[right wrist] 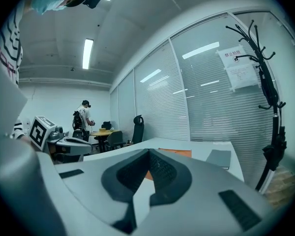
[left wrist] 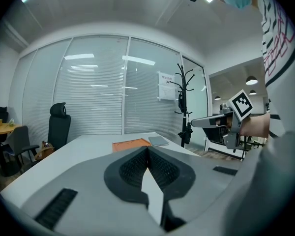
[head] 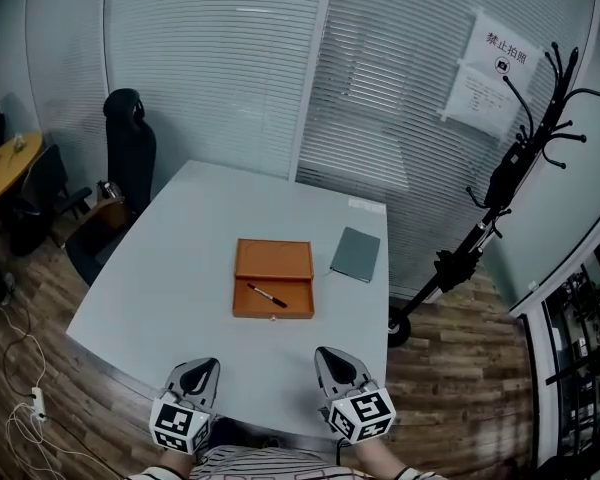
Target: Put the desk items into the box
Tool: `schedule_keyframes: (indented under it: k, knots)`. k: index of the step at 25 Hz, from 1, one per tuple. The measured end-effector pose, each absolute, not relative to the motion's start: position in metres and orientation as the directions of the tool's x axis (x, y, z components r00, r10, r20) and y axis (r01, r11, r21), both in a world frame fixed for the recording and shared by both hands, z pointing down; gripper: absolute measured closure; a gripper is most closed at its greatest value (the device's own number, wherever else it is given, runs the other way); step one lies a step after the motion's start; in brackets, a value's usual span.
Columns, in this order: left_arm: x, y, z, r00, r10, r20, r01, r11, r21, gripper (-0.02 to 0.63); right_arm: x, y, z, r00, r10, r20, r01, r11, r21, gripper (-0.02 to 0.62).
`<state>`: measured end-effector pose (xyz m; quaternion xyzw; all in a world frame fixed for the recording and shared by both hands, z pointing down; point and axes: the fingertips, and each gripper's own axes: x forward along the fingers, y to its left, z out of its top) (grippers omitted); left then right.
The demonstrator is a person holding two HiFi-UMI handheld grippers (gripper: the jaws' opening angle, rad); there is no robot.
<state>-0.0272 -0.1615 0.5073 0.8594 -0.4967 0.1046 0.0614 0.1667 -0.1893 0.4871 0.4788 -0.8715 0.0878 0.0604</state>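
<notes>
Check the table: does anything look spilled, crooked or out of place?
Nothing stands out. The box lies flat on the table with a pen slantwise in it, and the notebook lies beside it, apart. No spill or damage shows. The left gripper and right gripper hang at the near edge, jaws together, empty.

Right gripper (right wrist: pixel 148 152) — jaws together, nothing between. Beyond: orange box (right wrist: pixel 181 153), grey notebook (right wrist: pixel 219 158) on white table (right wrist: pixel 196 144); coat stand (right wrist: pixel 277 136) right.

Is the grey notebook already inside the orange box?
No, the grey notebook lies on the table beside the orange box, to its right.
</notes>
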Motion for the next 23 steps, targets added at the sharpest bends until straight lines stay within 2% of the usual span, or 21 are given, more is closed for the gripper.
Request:
schedule_keyframes:
  k: [23]
  knots:
    - [-0.010, -0.154, 0.513, 0.479, -0.846, 0.235, -0.871, -0.490, 0.009, 0.584, 0.174, -0.183, 0.493, -0.547, -0.813, 0.199, -0.836, 0.540, -0.092, 0.571]
